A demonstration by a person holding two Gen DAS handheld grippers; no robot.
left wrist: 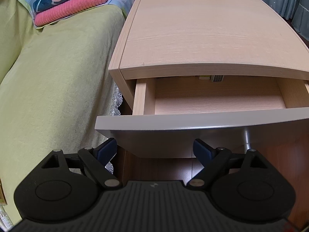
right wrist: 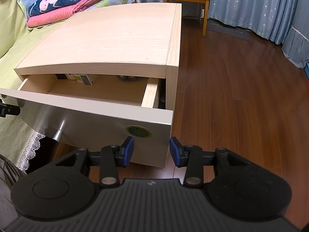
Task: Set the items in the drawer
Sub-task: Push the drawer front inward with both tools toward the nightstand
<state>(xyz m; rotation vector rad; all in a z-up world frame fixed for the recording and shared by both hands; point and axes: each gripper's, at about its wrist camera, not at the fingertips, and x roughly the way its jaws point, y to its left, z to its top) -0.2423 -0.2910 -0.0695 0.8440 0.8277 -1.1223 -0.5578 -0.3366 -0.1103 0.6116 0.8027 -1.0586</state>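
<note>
Left wrist: left gripper (left wrist: pixel 154 150) hangs low in front of the drawer (left wrist: pixel 202 120), fingers (left wrist: pixel 107 148) spread wide, holding nothing. Drawer is pulled out, likely left so for loading. Its front part is bare; at the back edge, under the nightstand (left wrist: pixel 202 31) top, small boxes (left wrist: pixel 217 78) peek out.

Right wrist: right gripper (right wrist: pixel 151 151) sits by the drawer's right front corner, fingers apart, empty. Here the boxes (right wrist: pixel 85 78) cluster at the back-left, and a dark round item (right wrist: pixel 126 78) lies back-centre. Nightstand top is bare; no loose item to place shows in either view.

Pale wooden drawer (right wrist: pixel 96 90) pulled open, perhaps small boxes (right wrist: pixel 85 79) at back.
</note>
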